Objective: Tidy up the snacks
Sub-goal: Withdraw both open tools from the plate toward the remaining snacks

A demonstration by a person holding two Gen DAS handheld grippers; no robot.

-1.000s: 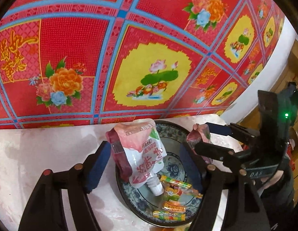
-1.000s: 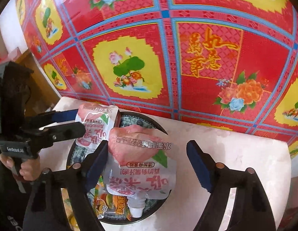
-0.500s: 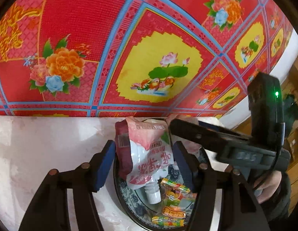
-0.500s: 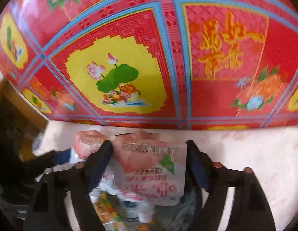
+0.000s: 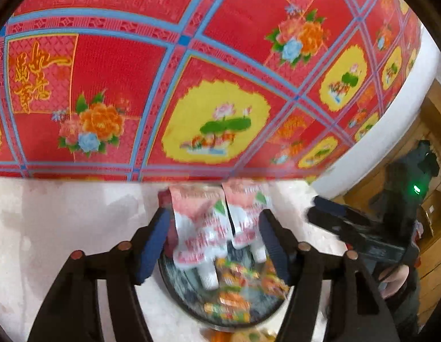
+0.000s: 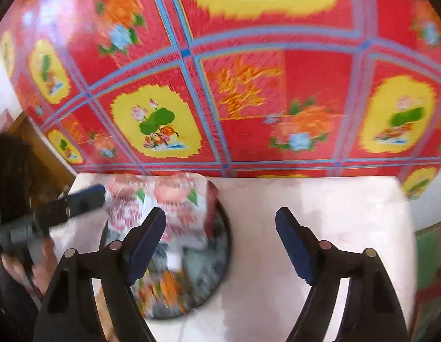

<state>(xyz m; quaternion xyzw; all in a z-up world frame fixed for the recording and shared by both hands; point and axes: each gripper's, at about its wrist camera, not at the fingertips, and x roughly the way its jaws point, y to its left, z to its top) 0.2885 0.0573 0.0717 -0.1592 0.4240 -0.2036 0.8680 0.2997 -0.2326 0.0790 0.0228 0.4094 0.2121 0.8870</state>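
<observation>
Tabletop, pale pink, against red floral patterned cloth behind.

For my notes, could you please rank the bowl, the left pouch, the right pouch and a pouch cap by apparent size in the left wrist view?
1. Bowl.
2. Left pouch and right pouch: look alike; the left seems bigger, perhaps only nearer.
3. Pouch cap.

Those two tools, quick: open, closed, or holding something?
Left tool: open around two pouches, not gripping them.
Right tool: open, holding nothing.
</observation>
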